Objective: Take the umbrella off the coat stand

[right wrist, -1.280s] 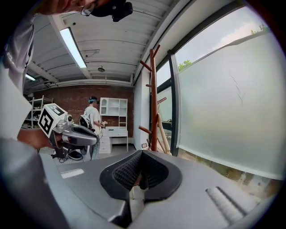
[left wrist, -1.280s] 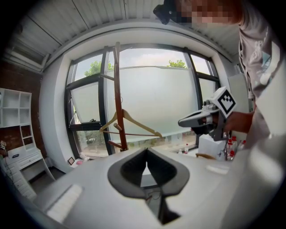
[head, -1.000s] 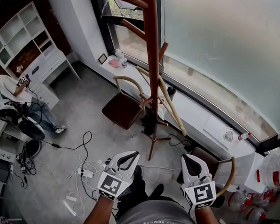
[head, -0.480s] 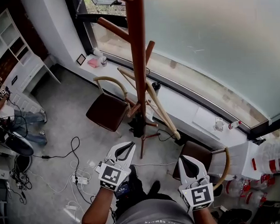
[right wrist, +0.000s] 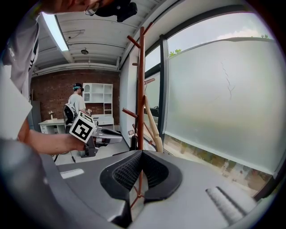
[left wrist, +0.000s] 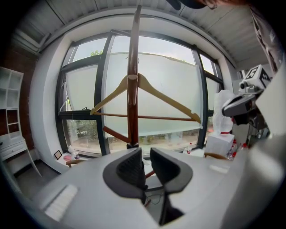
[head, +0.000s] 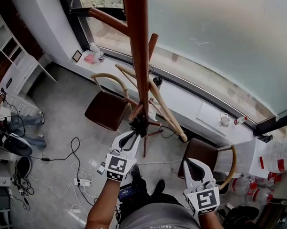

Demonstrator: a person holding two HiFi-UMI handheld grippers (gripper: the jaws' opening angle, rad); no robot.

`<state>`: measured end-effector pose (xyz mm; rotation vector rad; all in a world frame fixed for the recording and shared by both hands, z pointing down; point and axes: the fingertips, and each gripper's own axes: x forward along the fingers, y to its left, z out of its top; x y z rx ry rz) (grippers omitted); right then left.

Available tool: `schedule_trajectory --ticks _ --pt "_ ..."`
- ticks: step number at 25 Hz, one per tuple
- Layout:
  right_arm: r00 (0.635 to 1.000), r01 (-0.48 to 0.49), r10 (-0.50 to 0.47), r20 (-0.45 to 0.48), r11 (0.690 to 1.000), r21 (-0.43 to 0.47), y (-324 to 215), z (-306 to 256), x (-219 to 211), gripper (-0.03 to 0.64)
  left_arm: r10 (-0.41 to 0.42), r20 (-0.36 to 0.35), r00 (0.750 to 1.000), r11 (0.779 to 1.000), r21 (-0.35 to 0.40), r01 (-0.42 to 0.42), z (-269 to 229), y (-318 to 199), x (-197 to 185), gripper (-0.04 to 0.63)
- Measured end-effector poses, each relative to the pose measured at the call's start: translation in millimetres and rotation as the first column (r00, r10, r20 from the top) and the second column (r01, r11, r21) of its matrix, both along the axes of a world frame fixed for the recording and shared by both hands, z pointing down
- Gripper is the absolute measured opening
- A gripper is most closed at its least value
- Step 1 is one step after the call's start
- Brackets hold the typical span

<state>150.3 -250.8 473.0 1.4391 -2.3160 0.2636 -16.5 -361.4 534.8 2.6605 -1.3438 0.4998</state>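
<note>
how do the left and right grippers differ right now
The left gripper has jaws a little apart, having just been opening, nothing between them; the right gripper has them together. The left reaches out towards the coat stand; the right is back by the body. Both are empty, each with a marker cube.

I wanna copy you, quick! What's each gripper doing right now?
Left gripper: open, jaws just opening, nothing between them.
Right gripper: shut, empty.
</note>
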Motion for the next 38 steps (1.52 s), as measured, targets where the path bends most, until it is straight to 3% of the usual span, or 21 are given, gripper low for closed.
schedule_trajectory --ticks 9,18,29,32,38 --pt "0.999 -0.044 0.042 -0.031 0.998 -0.04 4.1 14.6 11.3 0.002 -0.034 -0.004 0.999 0.998 -0.046 0.034 33.0 -46.3 3.3 0.146" --pt "0.996 -0.078 0.075 -0.049 0.994 -0.071 4.3 25.7 23.1 0.002 -0.031 -0.01 0.999 0.999 -0.035 0.031 46.0 -75.6 12.5 0.199" --pt "0.994 -0.089 0.082 -0.07 0.991 -0.097 6.6 37.2 29.0 0.002 0.019 -0.017 1.0 1.0 -0.006 -0.019 52.3 -90.5 28.3 0.201" --pt "0.993 -0.096 0.088 -0.078 0.99 -0.103 5.7 37.4 32.8 0.002 0.018 -0.01 1.0 1.0 -0.001 -0.018 52.9 -95.0 28.3 0.164" --pt "0.992 -0.113 0.105 -0.076 0.988 -0.109 1.2 33.8 32.2 0.002 0.036 0.006 0.999 0.999 -0.008 -0.036 53.0 -93.8 27.7 0.16"
